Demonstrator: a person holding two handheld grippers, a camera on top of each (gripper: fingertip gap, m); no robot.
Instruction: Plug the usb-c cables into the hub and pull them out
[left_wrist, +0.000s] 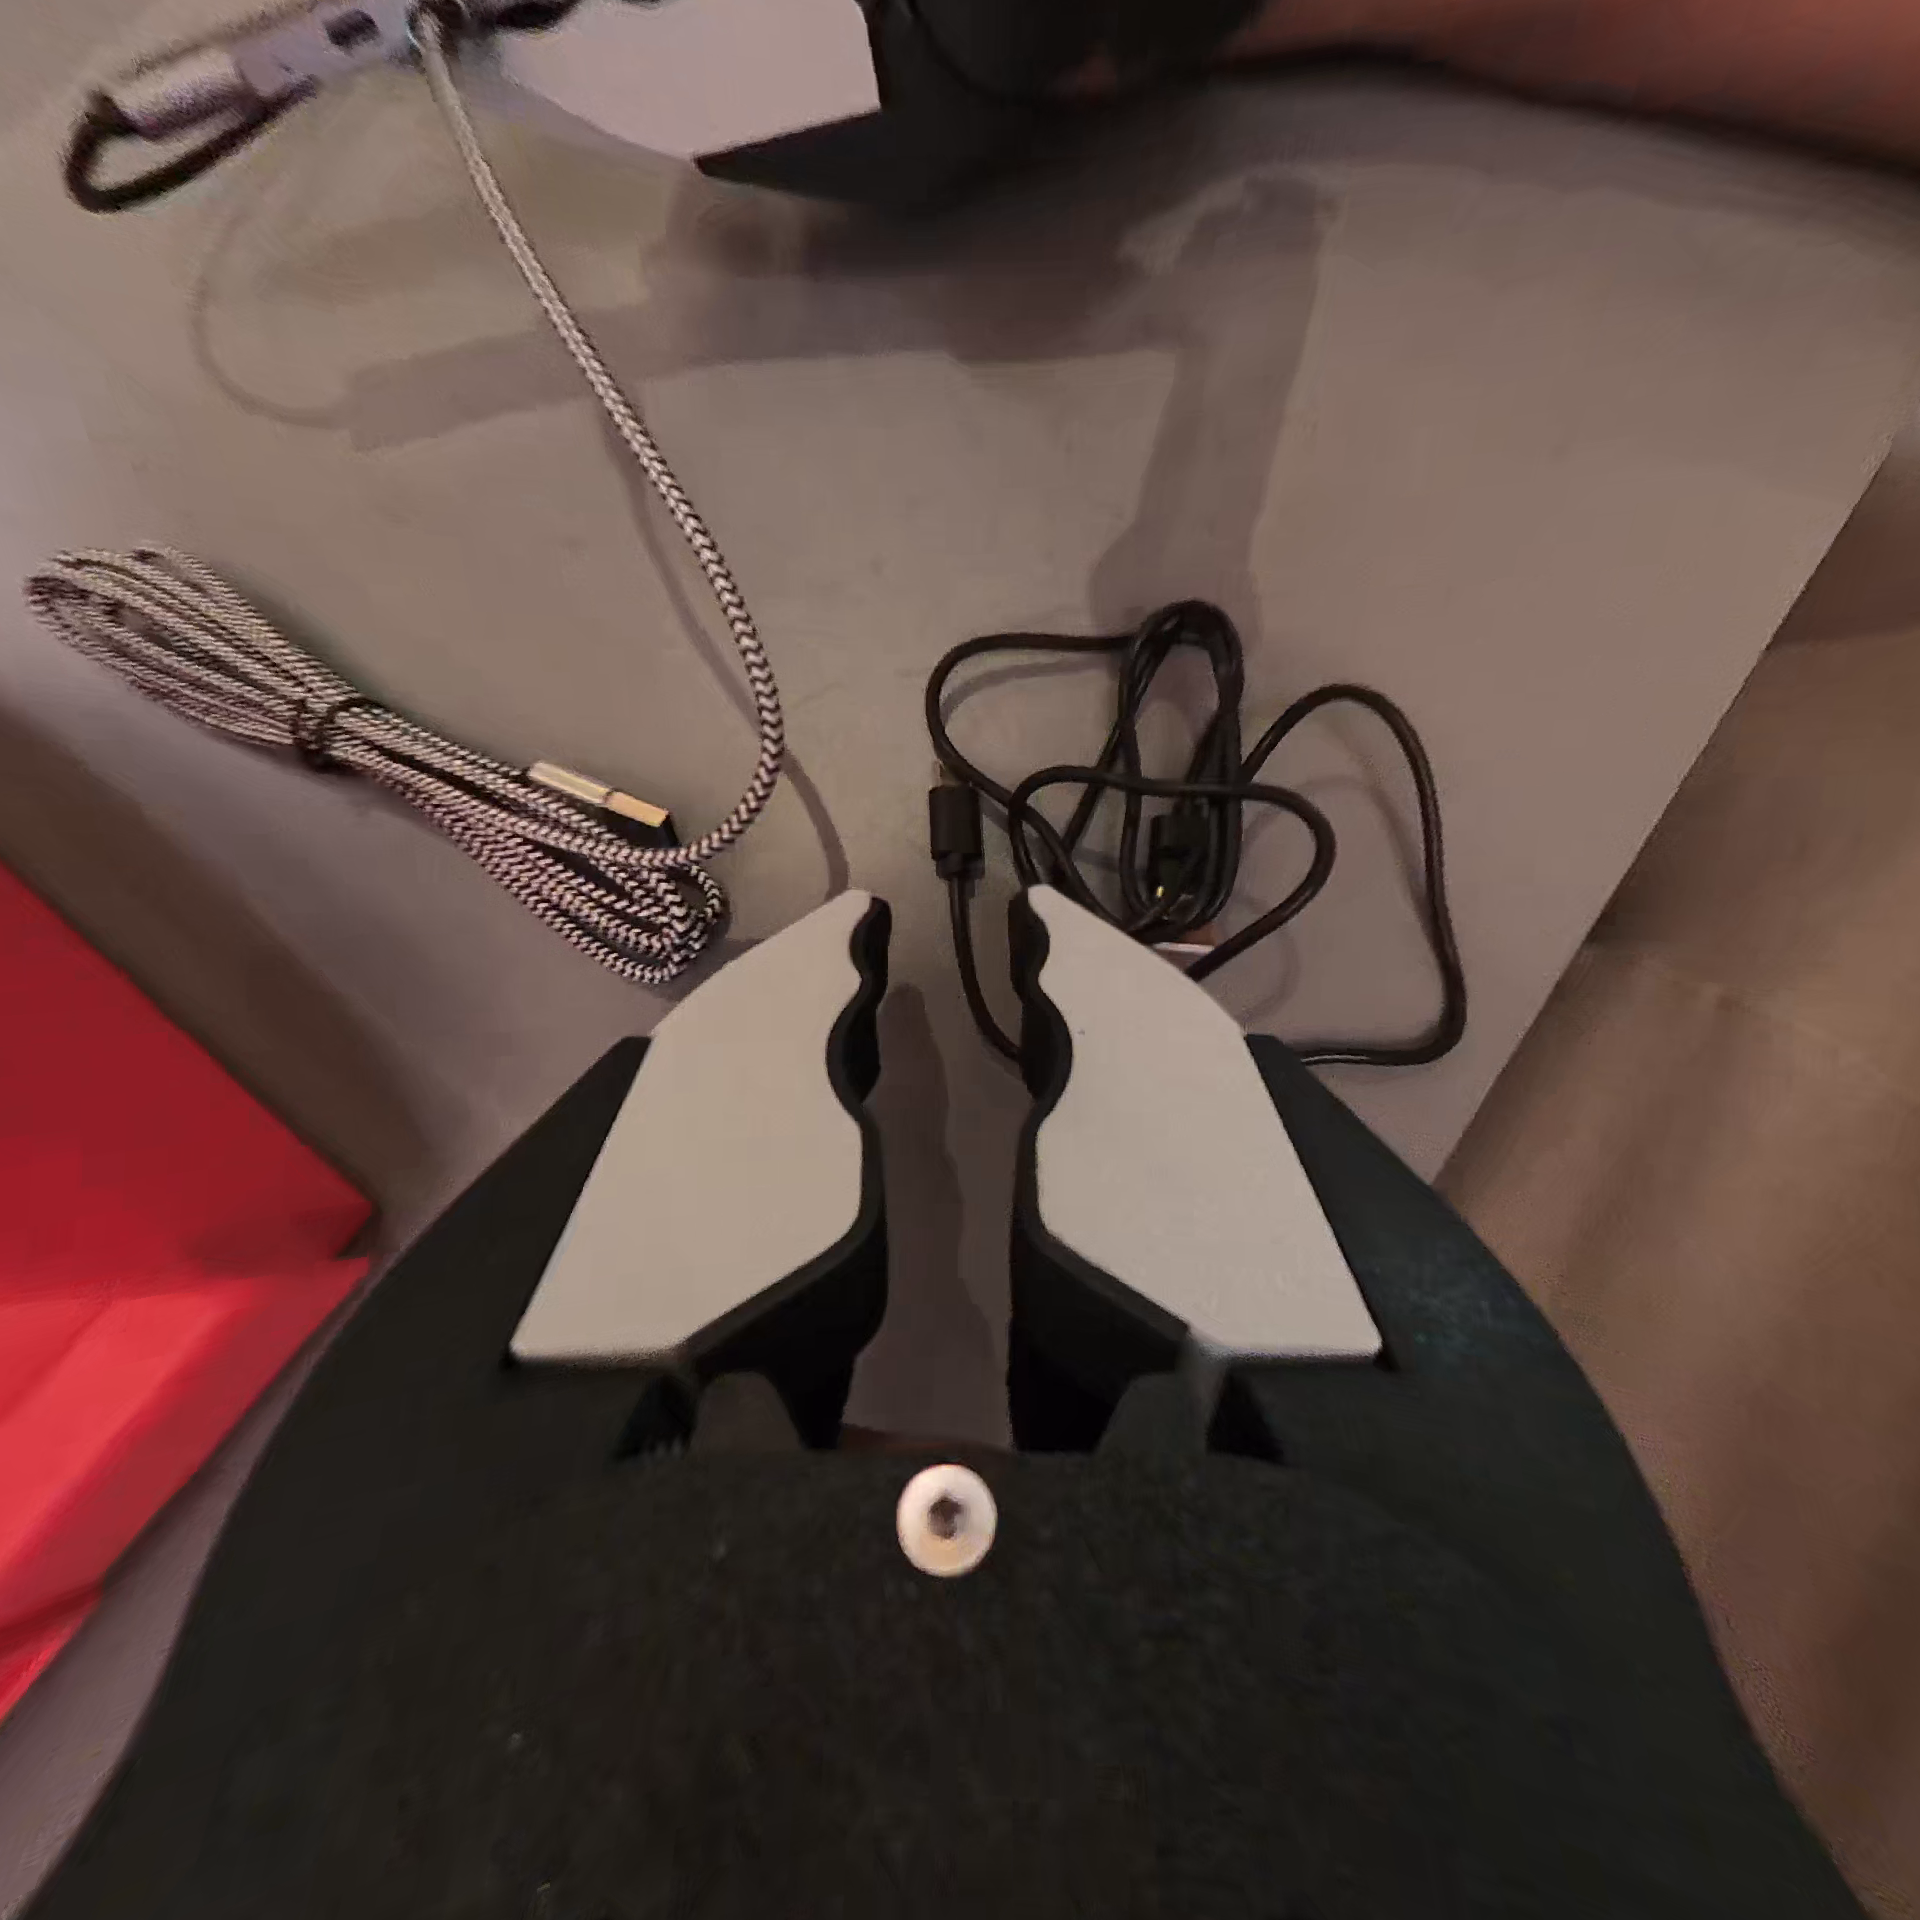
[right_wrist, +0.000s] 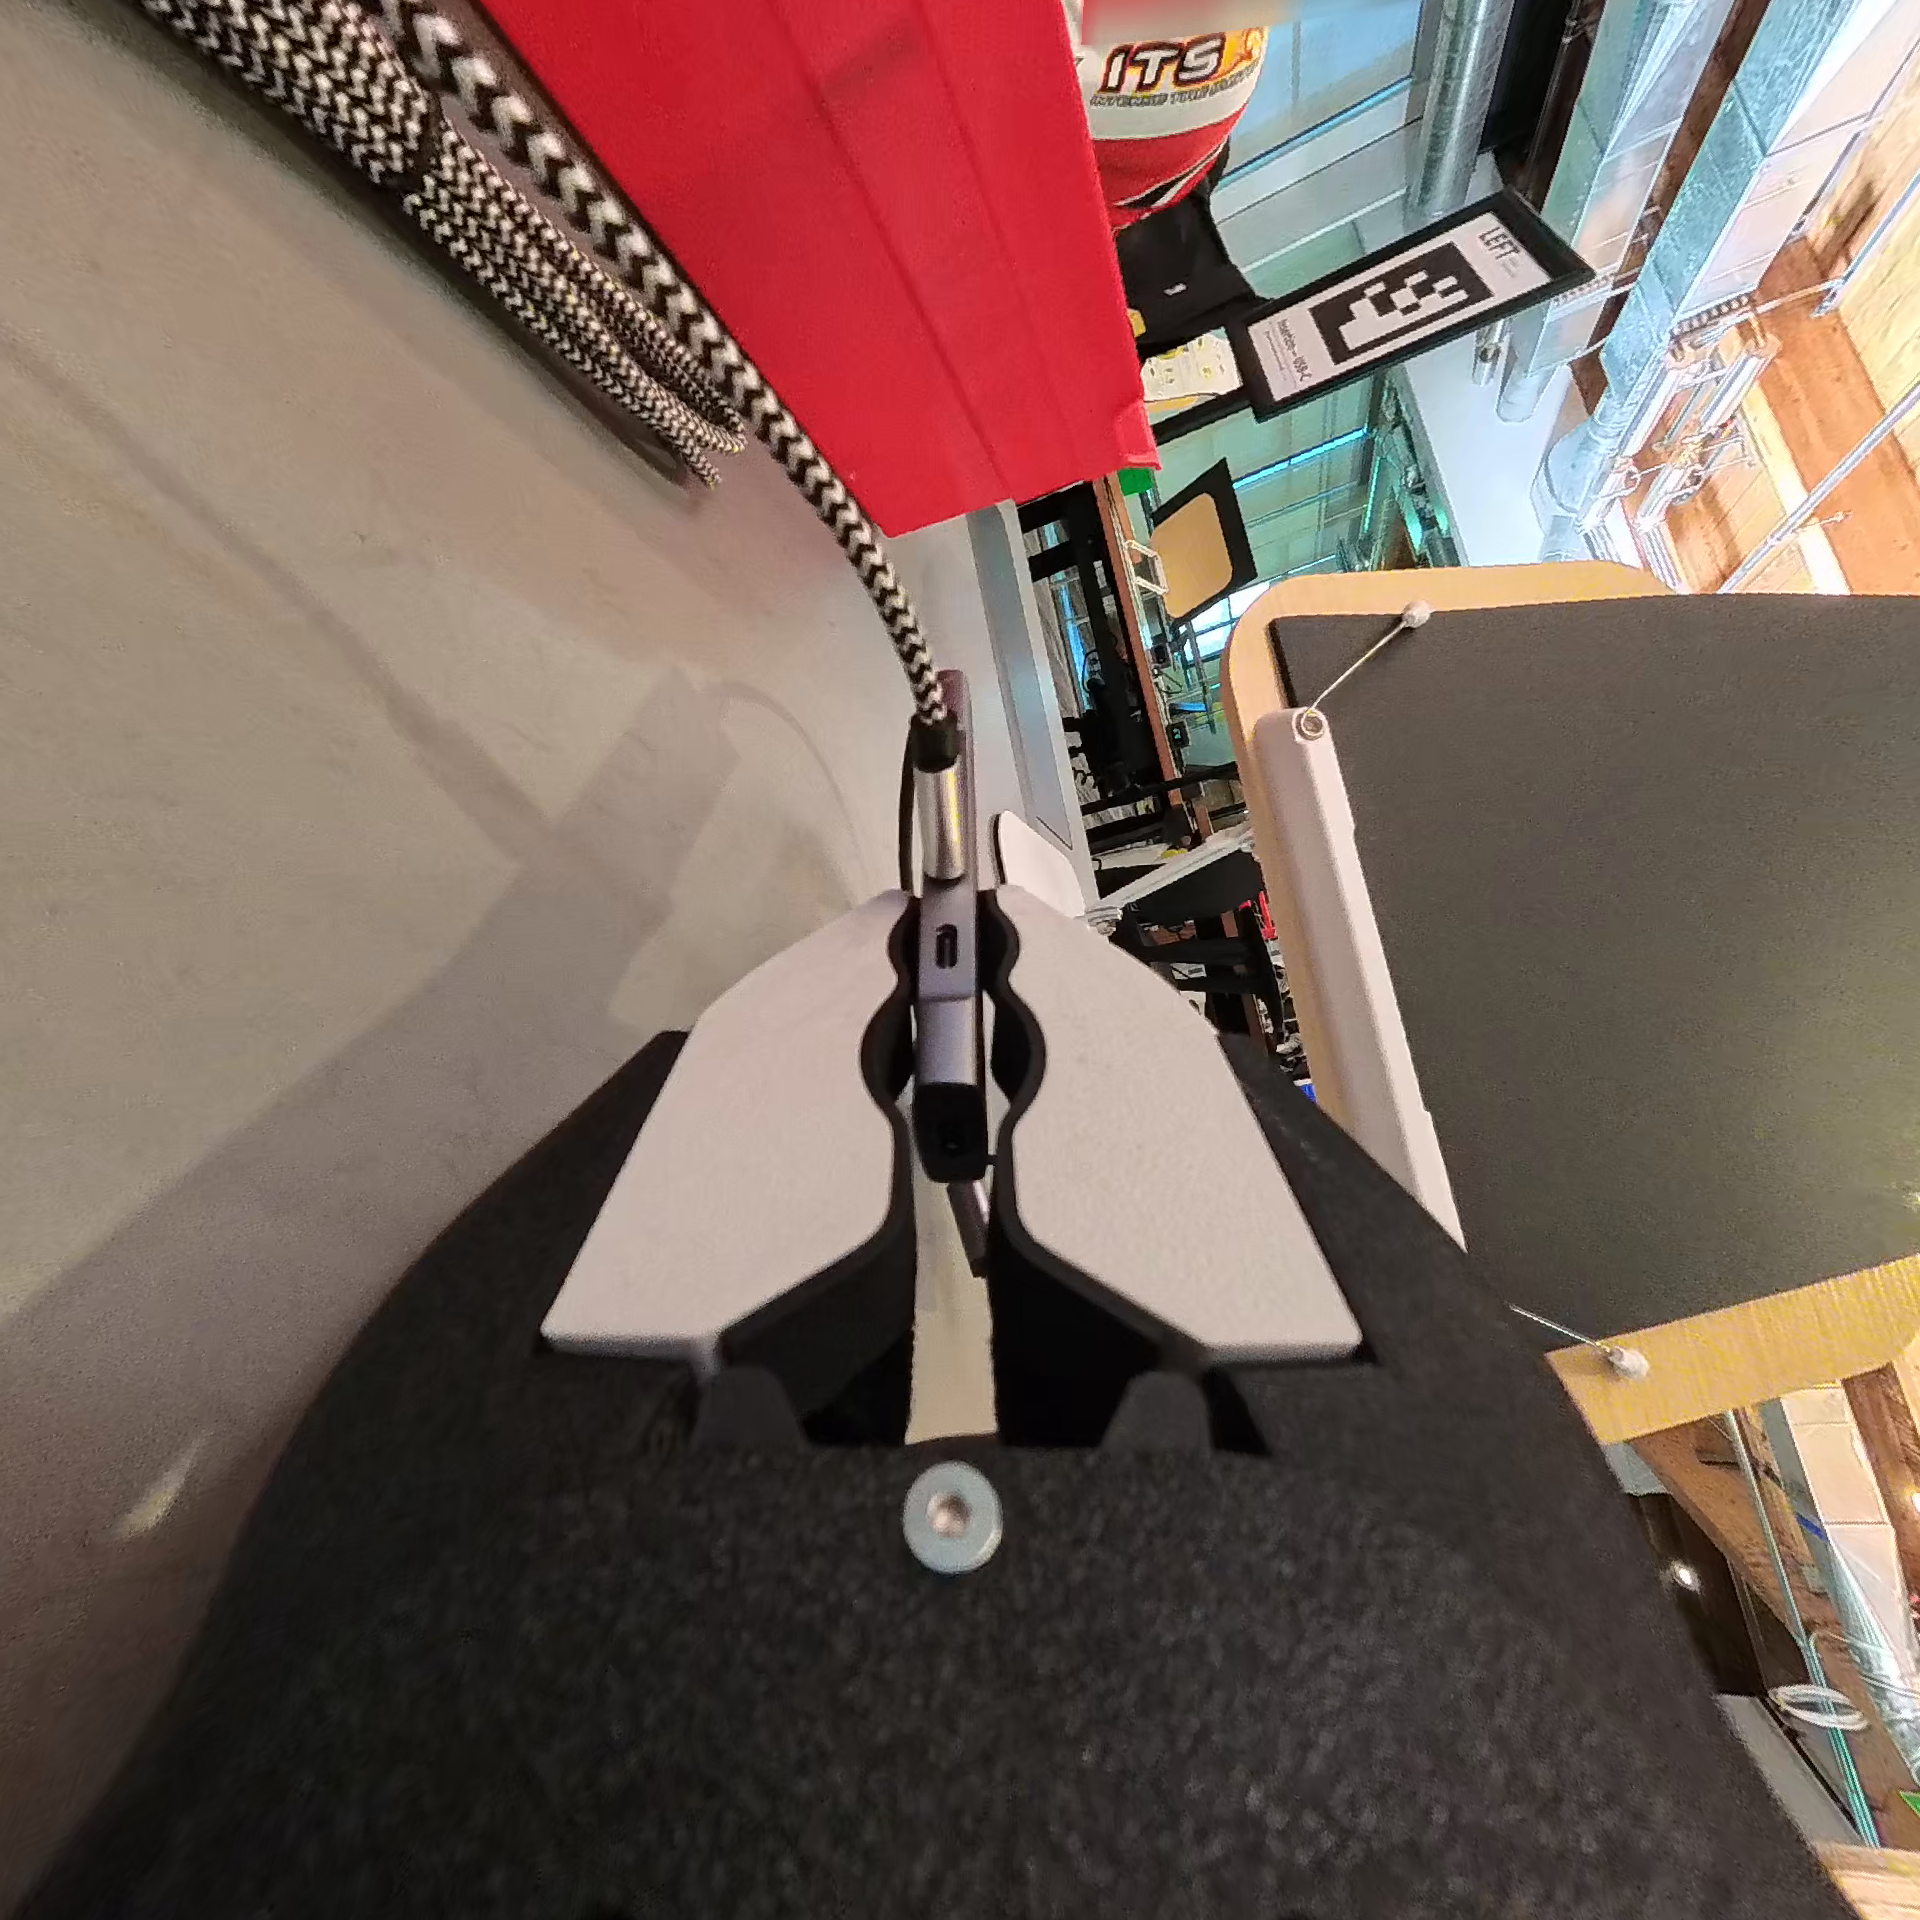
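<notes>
Right wrist view, hub (right_wrist: 945, 1023) clamped btwn tool (right_wrist: 948, 935) fingers

Grey table (left_wrist: 1299, 499): bundled braided cable (left_wrist: 343, 758) at left, its loose run heading far-left, tangled black cable (left_wrist: 1195, 790) near the right edge, red box (left_wrist: 135, 1226) at the near-left corner.
</notes>
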